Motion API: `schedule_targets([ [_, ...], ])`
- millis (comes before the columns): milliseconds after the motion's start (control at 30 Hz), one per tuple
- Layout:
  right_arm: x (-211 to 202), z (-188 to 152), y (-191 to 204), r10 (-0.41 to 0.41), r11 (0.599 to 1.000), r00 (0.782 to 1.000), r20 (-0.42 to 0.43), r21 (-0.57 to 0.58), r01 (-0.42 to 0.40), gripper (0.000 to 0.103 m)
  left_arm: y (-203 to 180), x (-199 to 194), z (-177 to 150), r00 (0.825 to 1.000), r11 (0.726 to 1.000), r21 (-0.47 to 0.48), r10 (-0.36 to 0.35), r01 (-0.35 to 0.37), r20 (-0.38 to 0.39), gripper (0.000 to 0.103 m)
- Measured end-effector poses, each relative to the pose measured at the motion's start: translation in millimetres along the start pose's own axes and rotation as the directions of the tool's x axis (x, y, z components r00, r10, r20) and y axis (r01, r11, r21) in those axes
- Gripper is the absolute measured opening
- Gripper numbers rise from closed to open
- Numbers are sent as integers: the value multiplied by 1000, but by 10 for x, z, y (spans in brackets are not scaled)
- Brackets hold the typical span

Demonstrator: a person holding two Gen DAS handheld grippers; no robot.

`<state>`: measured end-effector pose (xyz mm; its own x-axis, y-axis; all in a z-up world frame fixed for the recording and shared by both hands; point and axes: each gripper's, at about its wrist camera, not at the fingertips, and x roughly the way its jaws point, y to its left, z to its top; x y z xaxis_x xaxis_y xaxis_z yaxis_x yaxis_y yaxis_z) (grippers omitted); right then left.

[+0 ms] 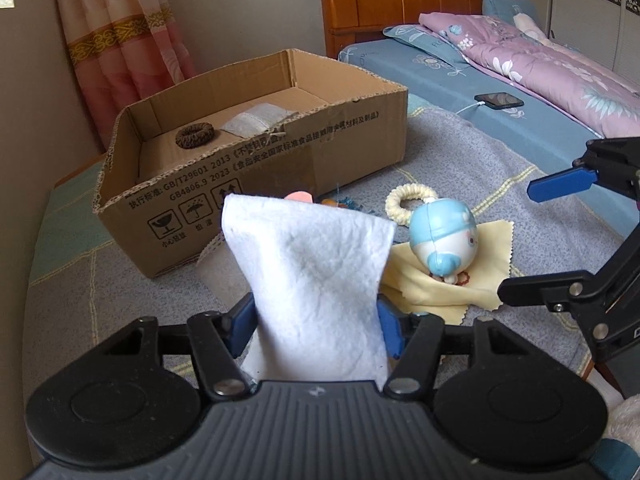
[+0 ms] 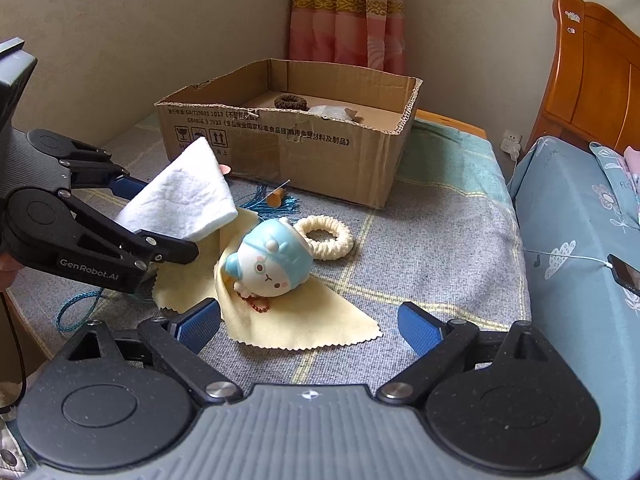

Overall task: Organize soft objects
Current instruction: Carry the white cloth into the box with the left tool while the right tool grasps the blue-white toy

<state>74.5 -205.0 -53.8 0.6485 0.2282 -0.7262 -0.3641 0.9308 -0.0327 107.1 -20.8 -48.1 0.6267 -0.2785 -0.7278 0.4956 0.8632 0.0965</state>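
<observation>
While the left gripper (image 1: 316,320) pinches a white cloth (image 1: 316,276) between its blue pads, the cloth standing up from the jaws and clear of the bedding, the right gripper (image 2: 310,326) hangs with its jaws spread wide and nothing between them. Both are over a low bed covered by a grey blanket (image 2: 440,248) with yellow stripes. Just beyond the right gripper's jaws lies a pale yellow cloth (image 2: 304,320) with zigzag edges, spread flat on the blanket, and on it rests a small round toy (image 2: 272,264) with a blue cap and a white face, tipped on its side, with a string of red beads (image 2: 256,304) beside it. Touching the toy on its far side is a cream hair tie (image 2: 326,240), lying flat. Farther back, some blue threads (image 2: 272,200) lie close to the near wall of a cardboard box (image 2: 304,148), which stands open toward the far edge of the bed, by a pink curtain (image 2: 348,12). Inside the box a brown hair tie (image 1: 195,136) lies next to a folded white cloth (image 1: 256,118) on the bottom. To the right stands a second bed with a blue sheet (image 1: 460,80), a purple flowered quilt (image 1: 540,56) and a phone (image 1: 499,100) on a white cable.
</observation>
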Motion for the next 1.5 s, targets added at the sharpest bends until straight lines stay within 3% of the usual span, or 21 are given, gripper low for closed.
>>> schedule_targets([
  [167,-22,23,47,6,1000,1000,6,-16,-6,98,75,-174,-3,999,1000,-22,-1,2,34,62],
  [367,-30,48,113,8,999,1000,14,-40,-7,98,198,-328,-18,997,997,-68,46,-42,55,61],
  [600,27,77,140,18,999,999,30,-33,-17,96,266,-382,-41,996,993,-99,73,-68,50,61],
  [1100,393,264,194,21,1000,1000,-3,-6,-21,60,374,-407,-23,997,990,-130,57,-51,42,61],
  [1500,140,347,194,-29,999,999,32,-44,30,58,464,-526,76,996,992,-107,77,-73,38,61],
])
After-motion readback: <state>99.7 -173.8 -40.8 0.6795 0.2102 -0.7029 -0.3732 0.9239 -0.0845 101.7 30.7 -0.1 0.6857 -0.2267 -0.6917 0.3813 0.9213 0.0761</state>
